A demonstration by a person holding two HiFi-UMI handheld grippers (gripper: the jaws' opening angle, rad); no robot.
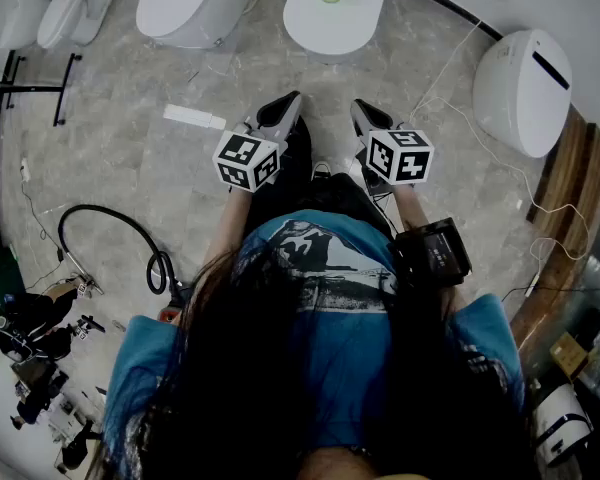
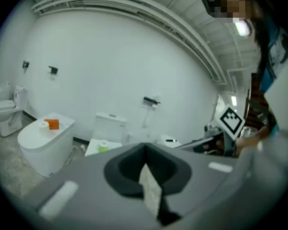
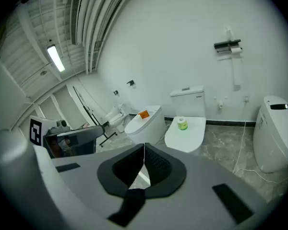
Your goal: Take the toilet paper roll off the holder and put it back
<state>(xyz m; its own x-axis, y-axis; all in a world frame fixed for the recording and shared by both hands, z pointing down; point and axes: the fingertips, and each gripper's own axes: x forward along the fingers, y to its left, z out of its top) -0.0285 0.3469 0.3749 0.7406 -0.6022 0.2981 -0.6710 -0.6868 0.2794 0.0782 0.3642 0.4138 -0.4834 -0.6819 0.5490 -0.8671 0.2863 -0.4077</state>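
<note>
On the far white wall a dark holder (image 3: 225, 45) carries a white toilet paper roll (image 3: 236, 50) with a strip of paper hanging below it. The left gripper view shows the same holder (image 2: 150, 100), small and far off. Both grippers are held close in front of the person's chest and point at the wall, well short of the holder. My left gripper (image 1: 288, 103) is shut with nothing in it, its jaws meeting at the tips (image 2: 145, 150). My right gripper (image 1: 360, 108) is also shut and empty (image 3: 144, 146).
A white toilet (image 3: 186, 131) under the holder has a green-wrapped roll (image 3: 182, 123) on its lid. A second toilet (image 2: 44, 140) to the left bears a white roll and an orange box (image 2: 52, 124). A rounded white unit (image 1: 525, 88) stands right. A black hose (image 1: 110, 233) lies on the floor to the left.
</note>
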